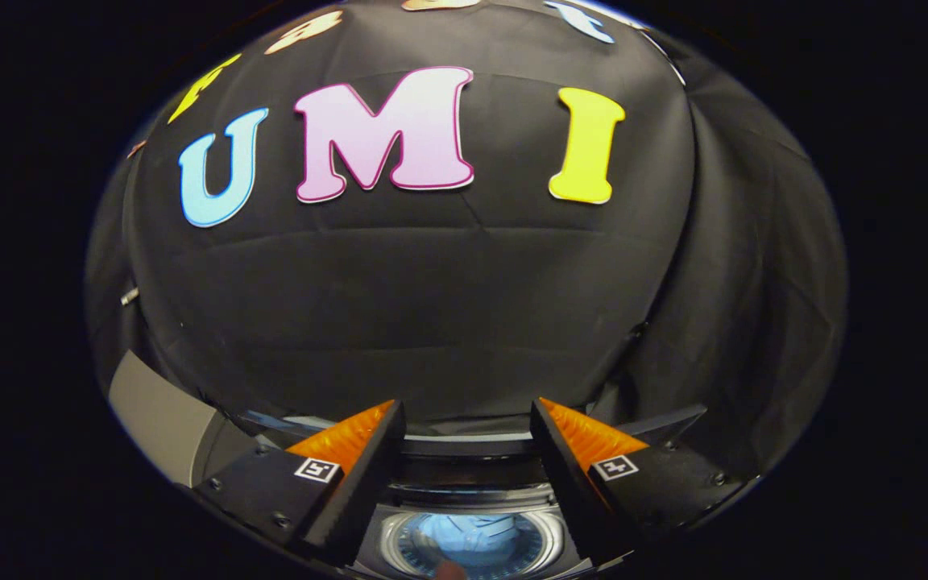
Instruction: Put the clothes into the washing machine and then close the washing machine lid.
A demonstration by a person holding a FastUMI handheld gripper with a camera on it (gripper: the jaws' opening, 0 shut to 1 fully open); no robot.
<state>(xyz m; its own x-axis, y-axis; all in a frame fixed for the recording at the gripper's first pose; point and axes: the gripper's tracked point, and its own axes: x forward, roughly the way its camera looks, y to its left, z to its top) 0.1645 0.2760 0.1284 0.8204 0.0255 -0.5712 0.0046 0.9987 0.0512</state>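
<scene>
One garment, the blue clothes [468,538], lies inside the washing machine drum [387,541]; gripper [468,423] released, empty. Lid closing judged outstanding.

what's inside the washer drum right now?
Light blue cloth lies in the washing machine drum, seen between the open tongs, which hold nothing. The fingers cover the drum's sides; its depth cannot be seen.

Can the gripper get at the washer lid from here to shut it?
Probably yes. The gripper is open and holds nothing, above the drum with blue clothes inside; the raised lid stands beside it, nothing between.
</scene>
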